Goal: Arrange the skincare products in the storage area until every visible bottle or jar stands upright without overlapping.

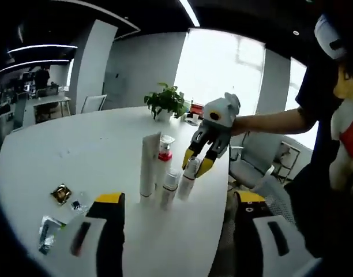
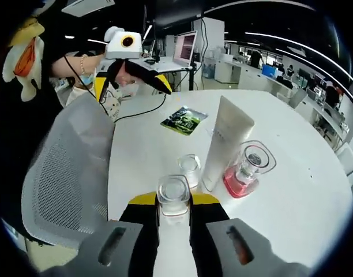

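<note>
On the white round table (image 1: 78, 144) stand a tall white tube (image 1: 149, 164), a pink bottle with a clear cap (image 1: 165, 150) and a small white bottle (image 1: 170, 187), all upright and close together. My right gripper (image 1: 196, 163) reaches in from the right, shut on another white bottle (image 1: 189, 176) with a clear cap. From the right gripper view, this bottle (image 2: 173, 196) sits between my right gripper's (image 2: 173, 203) jaws. Beyond it are the small bottle (image 2: 190, 164), the tube (image 2: 225, 141) and the pink bottle (image 2: 246, 170). My left gripper (image 1: 180, 198) is open, held back from the group; across the table it (image 2: 130, 83) shows open.
Small sachets (image 1: 61, 194) and a packet (image 1: 47, 234) lie at the left of the table. A green sachet (image 2: 184, 119) and a black cable (image 2: 147, 109) lie beyond the bottles. A potted plant (image 1: 165, 103) stands at the far edge. A grey mesh chair (image 2: 67, 173) is beside the table.
</note>
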`<state>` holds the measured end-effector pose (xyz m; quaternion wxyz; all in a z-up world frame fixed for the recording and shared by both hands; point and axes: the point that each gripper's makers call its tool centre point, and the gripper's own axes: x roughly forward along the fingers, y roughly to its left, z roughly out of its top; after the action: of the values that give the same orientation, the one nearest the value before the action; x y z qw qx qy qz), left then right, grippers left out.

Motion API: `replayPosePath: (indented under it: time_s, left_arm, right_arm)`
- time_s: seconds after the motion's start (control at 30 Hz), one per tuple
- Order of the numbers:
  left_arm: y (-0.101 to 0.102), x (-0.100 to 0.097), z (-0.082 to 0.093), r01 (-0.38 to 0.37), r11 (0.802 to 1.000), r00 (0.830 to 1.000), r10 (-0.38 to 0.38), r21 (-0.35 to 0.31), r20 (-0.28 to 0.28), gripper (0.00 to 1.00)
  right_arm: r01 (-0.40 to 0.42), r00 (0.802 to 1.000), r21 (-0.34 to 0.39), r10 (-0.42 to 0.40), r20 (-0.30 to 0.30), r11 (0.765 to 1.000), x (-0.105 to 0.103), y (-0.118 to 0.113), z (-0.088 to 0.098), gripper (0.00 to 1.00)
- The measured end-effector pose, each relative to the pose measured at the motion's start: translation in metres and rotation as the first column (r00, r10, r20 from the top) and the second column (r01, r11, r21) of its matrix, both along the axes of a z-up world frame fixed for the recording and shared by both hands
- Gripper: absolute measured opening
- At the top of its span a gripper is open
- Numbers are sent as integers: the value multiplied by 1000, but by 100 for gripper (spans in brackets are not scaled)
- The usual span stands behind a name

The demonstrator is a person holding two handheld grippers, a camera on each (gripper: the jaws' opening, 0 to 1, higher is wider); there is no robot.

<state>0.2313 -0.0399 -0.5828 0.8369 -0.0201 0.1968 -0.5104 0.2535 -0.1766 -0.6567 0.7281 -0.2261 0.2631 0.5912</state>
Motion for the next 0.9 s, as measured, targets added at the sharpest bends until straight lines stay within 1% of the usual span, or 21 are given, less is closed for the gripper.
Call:
replayPosePath:
  time_s: [0.13,0.17,0.23,0.3,0.43,0.53,0.6,0.67,0.73,0.9]
  left_arm:
    - [19,-1,2,-66,998,998,66,-2,-4,80]
    - [26,-1,0,-90,996,996,90,9,-11,82]
    - [37,0,-2,-124,992,992,124,28,-5,86]
    - [45,-1,-4,-146,989,989,147,32,-17,86]
    - [54,0,-7,-182,982,983,183,46,-22,87]
    - [54,0,-9,-194,980,980,196,49,-27,88]
    - [54,1,-10,-199,979,979,201,39,-38,89]
    - [52,1,-10,-196,980,980,198,40,-35,90]
    - [44,0,-8,-187,981,982,188,45,-31,91]
    - [39,0,-9,-172,984,984,174,49,-33,92]
  right_arm:
    - [-2,1000,16,2,0,1000,5,1,-3,19]
    - [-5,1000,18,5,2,1000,7,2,-5,19]
    - [-8,1000,19,8,5,1000,10,1,-7,19]
    - [-11,1000,21,11,5,1000,12,1,-8,19]
    - [-17,1000,24,17,6,1000,13,3,-10,19]
    - [-22,1000,22,22,9,1000,15,3,-13,19]
    - [-24,1000,22,24,13,999,16,4,-14,19]
    - [-25,1000,18,25,18,1000,17,4,-15,19]
    - [-26,1000,19,25,18,999,18,4,-16,19]
    - [-22,1000,28,22,20,999,20,6,-17,19]
